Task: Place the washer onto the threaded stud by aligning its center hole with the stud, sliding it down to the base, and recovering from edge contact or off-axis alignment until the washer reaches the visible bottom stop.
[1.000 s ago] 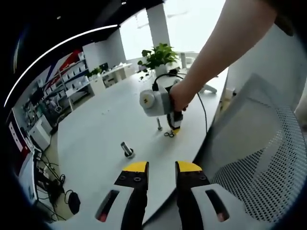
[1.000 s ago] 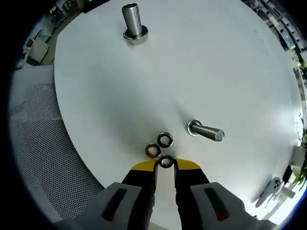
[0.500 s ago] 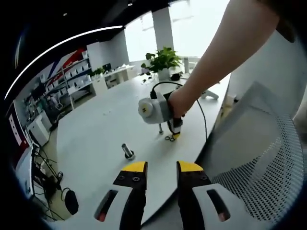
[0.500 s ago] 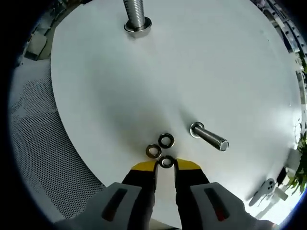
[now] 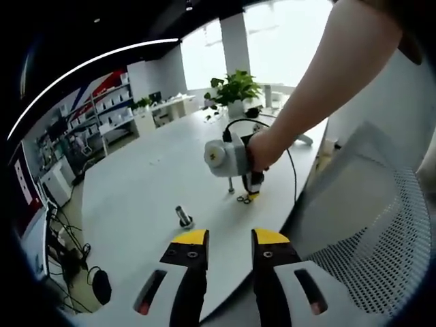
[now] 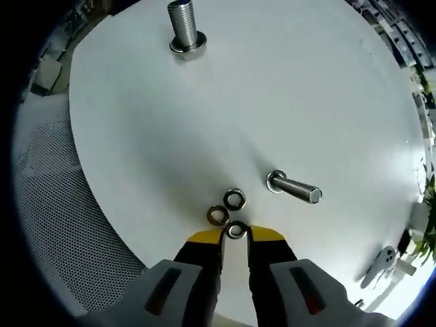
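Looking for containers: I see none holding parts; the washers and studs sit straight on the white tabletop (image 6: 320,102).
Washer: one washer (image 6: 236,230) lies flat at the near edge of the tabletop, right between the yellow tips of my right hand-held gripper (image 6: 236,235).
Other washers: two more washers (image 6: 235,199) lie just beyond it, close together, one a little to the left of the other, clear of the tips.
Right hand-held gripper: its jaws are drawn in narrow around the washer; I cannot tell whether the pads actually press on it.
Near stud: a threaded stud (image 6: 294,188) stands on its head just to the right of the washers, apart from the tips.
Far stud: a second, thicker threaded stud (image 6: 183,27) stands well away at the far side of the tabletop.
Left hand-held gripper: my left hand-held gripper (image 5: 228,238) hangs off the tabletop edge with its jaws apart and nothing between them, beside a mesh chair back (image 5: 371,225).
Left gripper view: a person's hand (image 5: 262,148) holds the right hand-held gripper tip-down at the washers.
Change from a second ago: the washers and studs lie as they did, and the right jaws stay at the same washer; only the cameras have drifted slightly.
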The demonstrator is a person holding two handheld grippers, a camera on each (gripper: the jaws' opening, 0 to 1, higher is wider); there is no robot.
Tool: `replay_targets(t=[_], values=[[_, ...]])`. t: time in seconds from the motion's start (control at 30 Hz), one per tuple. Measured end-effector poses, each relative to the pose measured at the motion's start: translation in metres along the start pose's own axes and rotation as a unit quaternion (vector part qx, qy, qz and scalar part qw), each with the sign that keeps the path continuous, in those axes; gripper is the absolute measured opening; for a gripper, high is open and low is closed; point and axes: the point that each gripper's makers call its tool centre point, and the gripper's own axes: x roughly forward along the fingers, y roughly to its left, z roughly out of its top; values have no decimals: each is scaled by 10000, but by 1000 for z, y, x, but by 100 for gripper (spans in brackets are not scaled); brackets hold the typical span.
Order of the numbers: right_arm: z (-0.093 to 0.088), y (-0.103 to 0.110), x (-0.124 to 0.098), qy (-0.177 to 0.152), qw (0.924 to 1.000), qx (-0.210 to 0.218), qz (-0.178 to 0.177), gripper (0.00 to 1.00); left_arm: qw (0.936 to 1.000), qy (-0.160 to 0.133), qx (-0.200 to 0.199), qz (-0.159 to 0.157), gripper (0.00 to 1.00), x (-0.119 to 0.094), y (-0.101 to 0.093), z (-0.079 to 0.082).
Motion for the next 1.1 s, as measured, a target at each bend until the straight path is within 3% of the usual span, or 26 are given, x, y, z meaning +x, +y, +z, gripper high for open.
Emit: replay_targets(t=[0.27,0.57,0.97,1.1], values=[[-1,-1,-1,-324,9994,80,-23,15,10000,16,48,8,23,-1,-1,-1],[-2,-2,-3,-744,9958,524,20,15,10000,-9,80,14,23,-1,-1,0],[0,0,-4,-916,9956,207,-70,14,9999,-23,107,83,22,-1,2,1],[-1,-1,-4,-1012,9943,329,-5,14,9999,-3,117,97,22,-1,2,1]])
